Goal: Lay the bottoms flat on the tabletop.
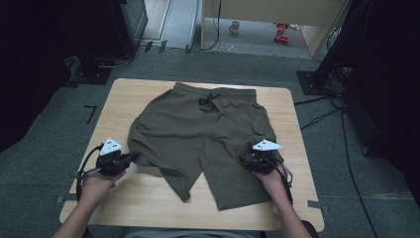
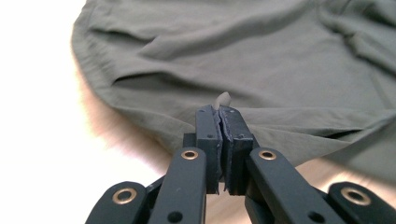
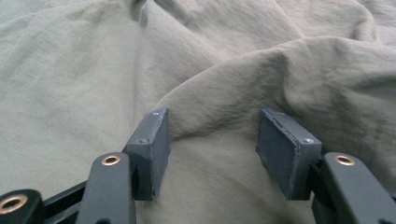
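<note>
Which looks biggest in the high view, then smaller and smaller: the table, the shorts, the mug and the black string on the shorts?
1. Table
2. Shorts
3 and 4. Mug and string: both look tiny, about alike. The mug sits far back on the floor, so its look may mislead.

My bench: pale wooden table (image 1: pixel 148 89) with rounded corners, olive-green drawstring fabric shorts (image 1: pixel 198 129) spread flat on it (waistband farthest).
</note>
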The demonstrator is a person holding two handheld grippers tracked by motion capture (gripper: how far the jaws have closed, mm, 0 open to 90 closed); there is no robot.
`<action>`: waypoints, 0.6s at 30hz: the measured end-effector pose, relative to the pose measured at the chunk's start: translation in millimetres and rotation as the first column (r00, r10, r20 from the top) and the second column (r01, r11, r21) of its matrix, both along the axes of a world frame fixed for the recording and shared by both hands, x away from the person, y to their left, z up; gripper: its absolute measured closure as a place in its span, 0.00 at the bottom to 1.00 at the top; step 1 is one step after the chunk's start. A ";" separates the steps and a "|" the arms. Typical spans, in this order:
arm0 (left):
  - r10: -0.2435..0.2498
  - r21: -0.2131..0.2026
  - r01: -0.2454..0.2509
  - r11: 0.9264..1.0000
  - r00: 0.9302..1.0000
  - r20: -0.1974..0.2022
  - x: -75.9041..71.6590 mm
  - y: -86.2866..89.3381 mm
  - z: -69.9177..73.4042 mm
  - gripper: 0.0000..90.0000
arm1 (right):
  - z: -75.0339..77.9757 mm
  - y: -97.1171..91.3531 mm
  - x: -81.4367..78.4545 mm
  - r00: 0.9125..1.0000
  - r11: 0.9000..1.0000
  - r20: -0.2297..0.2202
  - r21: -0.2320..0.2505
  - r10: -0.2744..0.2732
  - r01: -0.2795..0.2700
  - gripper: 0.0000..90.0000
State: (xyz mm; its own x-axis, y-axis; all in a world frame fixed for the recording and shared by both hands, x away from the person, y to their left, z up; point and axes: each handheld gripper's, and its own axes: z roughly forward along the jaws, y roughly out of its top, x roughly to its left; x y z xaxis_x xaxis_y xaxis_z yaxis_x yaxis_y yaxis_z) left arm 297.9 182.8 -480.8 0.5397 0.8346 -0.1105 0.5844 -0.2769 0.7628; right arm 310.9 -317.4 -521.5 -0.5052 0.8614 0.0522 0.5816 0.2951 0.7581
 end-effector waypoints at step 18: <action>-0.013 0.056 0.014 0.998 1.000 -0.016 -26.7 29.9 -10.0 0.97 | 0.0 -9.4 -14.0 1.000 1.000 0.001 -0.008 0.008 -0.008 0.47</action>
State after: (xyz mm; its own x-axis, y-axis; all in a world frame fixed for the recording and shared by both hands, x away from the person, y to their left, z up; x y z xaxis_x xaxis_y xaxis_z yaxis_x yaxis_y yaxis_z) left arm 271.2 212.7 -490.8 0.5492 0.8326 -0.0727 0.5925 -0.3265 0.7365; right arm 296.9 -326.8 -521.5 -0.5119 0.8579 0.0447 0.5787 0.3059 0.7560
